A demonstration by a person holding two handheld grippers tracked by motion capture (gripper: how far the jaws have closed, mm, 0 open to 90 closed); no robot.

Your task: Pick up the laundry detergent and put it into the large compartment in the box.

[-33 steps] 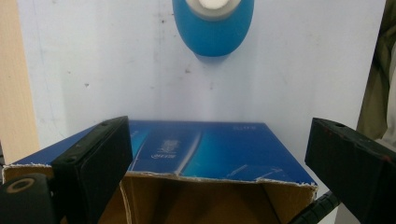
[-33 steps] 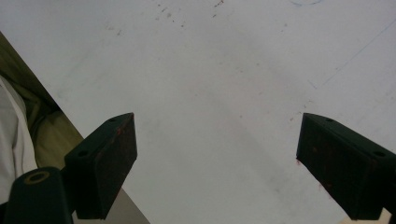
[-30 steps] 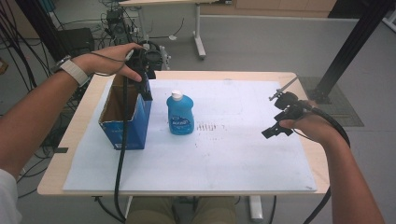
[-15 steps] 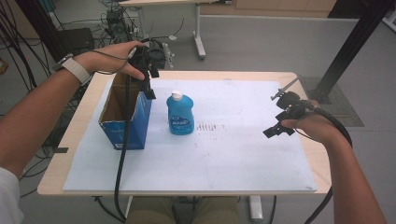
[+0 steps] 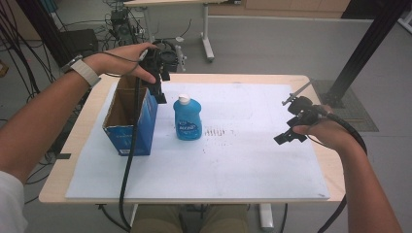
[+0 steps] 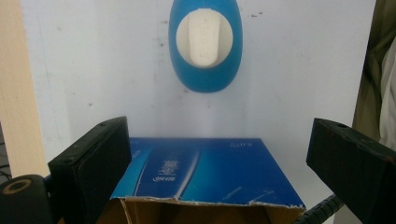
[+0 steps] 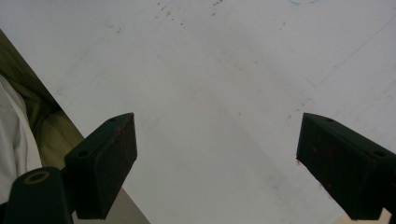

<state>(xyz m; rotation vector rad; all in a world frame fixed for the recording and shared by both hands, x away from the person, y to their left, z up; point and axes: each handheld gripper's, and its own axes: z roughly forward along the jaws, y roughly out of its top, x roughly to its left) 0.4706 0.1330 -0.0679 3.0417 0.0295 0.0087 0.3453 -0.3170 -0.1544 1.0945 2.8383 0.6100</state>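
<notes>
My left gripper [image 5: 158, 87], jaws apart, hangs over the open blue cardboard box's [image 5: 130, 121] far end; the blue plastic dish-soap bottle [image 5: 188, 118] stands just beside. Risk: clipping the rim, tipping it. Right gripper [image 5: 291, 127] gapes idle.

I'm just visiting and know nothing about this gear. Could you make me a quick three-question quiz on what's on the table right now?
1. True or false: the blue bottle lies on its side.
2. Which claw is up at the open cardboard box? A) left claw B) right claw
3. Fill in: the bottle's cap is ____ in colour.

Key
1. False: it stands upright on the white mat, beside the box.
2. A: the left claw sits over the box's far end with its jaws apart; the right claw is out over bare mat, also open.
3. White.
</notes>
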